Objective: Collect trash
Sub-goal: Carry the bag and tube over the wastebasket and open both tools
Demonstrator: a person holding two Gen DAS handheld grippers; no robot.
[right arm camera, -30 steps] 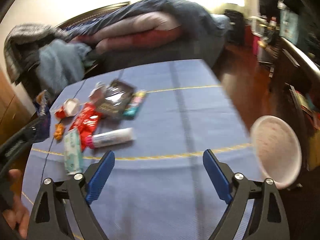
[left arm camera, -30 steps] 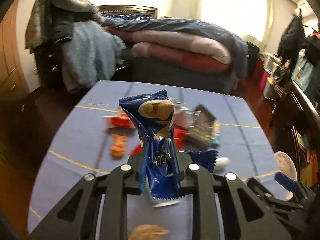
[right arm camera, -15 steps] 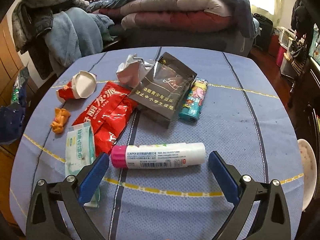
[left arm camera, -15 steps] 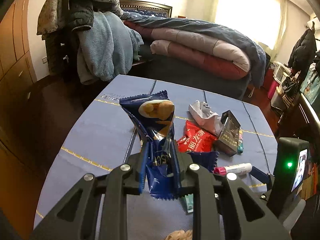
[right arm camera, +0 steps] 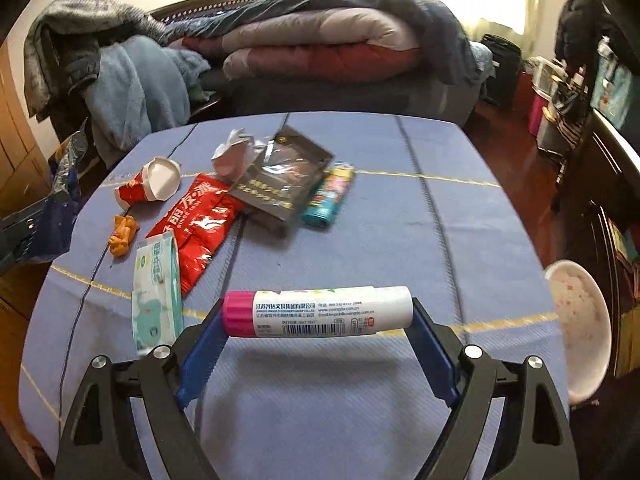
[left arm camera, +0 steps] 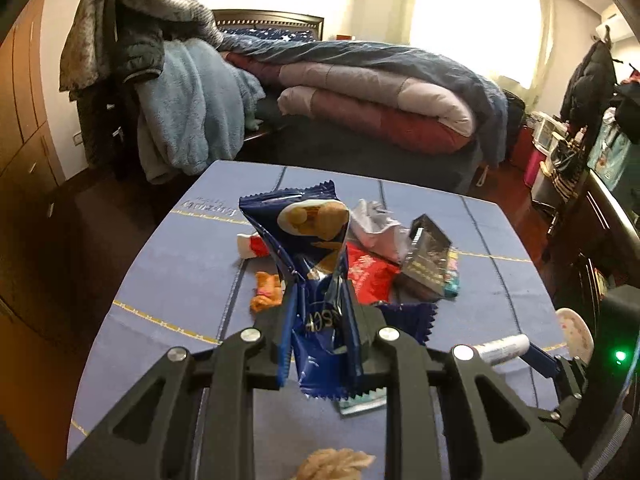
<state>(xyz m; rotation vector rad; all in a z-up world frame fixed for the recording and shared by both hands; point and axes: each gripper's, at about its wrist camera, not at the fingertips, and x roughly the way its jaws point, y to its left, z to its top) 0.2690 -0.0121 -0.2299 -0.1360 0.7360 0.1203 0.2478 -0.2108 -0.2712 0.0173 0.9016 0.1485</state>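
My left gripper [left arm camera: 320,312] is shut on a blue snack wrapper [left arm camera: 308,232], which stands upright between the pads above the blue tablecloth [left arm camera: 180,280]. My right gripper [right arm camera: 318,320] is closing lengthwise on a white glue stick with a pink cap [right arm camera: 320,312]. Each end of the stick touches a blue pad. Further back on the table lie a red packet [right arm camera: 196,220], a black box [right arm camera: 280,180], a teal lighter [right arm camera: 328,196], crumpled paper [right arm camera: 236,152], a tissue pack [right arm camera: 156,292], a crushed cup [right arm camera: 152,182] and an orange scrap [right arm camera: 122,234].
A white dish [right arm camera: 580,320] sits past the table's right edge. A bed with folded quilts [right arm camera: 320,48] runs behind the table. Clothes hang over a chair [right arm camera: 120,76] at the back left. A dark cabinet [right arm camera: 600,208] lines the right side.
My right gripper has moved in on the glue stick, and its pads have narrowed from either side of the stick to its two ends. The left gripper still holds the blue wrapper.
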